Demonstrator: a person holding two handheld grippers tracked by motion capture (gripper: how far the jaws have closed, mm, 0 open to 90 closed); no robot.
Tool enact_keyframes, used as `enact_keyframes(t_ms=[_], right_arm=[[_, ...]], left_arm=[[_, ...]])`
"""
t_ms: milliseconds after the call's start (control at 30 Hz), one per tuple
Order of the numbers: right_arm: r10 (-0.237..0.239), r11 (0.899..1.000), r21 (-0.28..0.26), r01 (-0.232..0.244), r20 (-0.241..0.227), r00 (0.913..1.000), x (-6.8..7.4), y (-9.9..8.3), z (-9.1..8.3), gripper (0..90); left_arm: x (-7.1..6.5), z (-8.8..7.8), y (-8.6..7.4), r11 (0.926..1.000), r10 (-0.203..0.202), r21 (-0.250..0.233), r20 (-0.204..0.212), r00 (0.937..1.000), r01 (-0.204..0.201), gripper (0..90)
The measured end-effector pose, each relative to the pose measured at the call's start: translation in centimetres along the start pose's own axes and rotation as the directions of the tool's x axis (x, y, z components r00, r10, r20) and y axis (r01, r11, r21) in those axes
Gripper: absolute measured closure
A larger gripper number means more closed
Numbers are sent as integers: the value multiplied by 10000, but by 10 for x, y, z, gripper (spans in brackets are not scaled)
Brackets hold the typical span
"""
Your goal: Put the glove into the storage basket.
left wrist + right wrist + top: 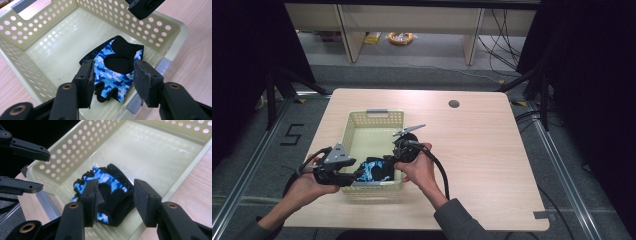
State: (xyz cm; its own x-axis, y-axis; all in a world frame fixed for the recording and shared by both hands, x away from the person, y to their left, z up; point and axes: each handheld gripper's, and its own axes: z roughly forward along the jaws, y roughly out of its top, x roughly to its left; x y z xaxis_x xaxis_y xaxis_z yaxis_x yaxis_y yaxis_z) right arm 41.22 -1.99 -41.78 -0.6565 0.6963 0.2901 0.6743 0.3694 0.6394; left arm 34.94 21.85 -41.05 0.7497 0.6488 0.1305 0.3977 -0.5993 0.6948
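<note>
Blue camouflage fabric glove lies flat in the perforated basket, near corner. Soft, light, limp: pinch the black cuff. Left claw and right claw gape, empty, above it.

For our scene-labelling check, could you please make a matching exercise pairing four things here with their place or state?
Things:
1. blue camouflage fingerless glove
2. pale yellow perforated plastic basket
3. left gripper
4. round dark hole

Places or states:
A. in the wooden tabletop, far right
B. jaws open above the glove
C. lying on the basket floor
D. standing on the tabletop

Pairs: 1-C, 2-D, 3-B, 4-A
</note>
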Motion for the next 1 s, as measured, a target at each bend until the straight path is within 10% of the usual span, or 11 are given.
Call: enact_keyframes(t_ms=[300, 1000], right_arm=[[-839, 9930, -862, 811, -300, 9960, -9, -12, -22, 491], [-718, 9733, -2202, 645, -254, 9971, -46, -68, -78, 404]], left_arm=[[-16, -8, -2, 9855, -1204, -1156, 413, 9919, 1245, 404], [-72, 4, -11, 9623, -1581, -1903, 1909, 9688, 1945, 291]])
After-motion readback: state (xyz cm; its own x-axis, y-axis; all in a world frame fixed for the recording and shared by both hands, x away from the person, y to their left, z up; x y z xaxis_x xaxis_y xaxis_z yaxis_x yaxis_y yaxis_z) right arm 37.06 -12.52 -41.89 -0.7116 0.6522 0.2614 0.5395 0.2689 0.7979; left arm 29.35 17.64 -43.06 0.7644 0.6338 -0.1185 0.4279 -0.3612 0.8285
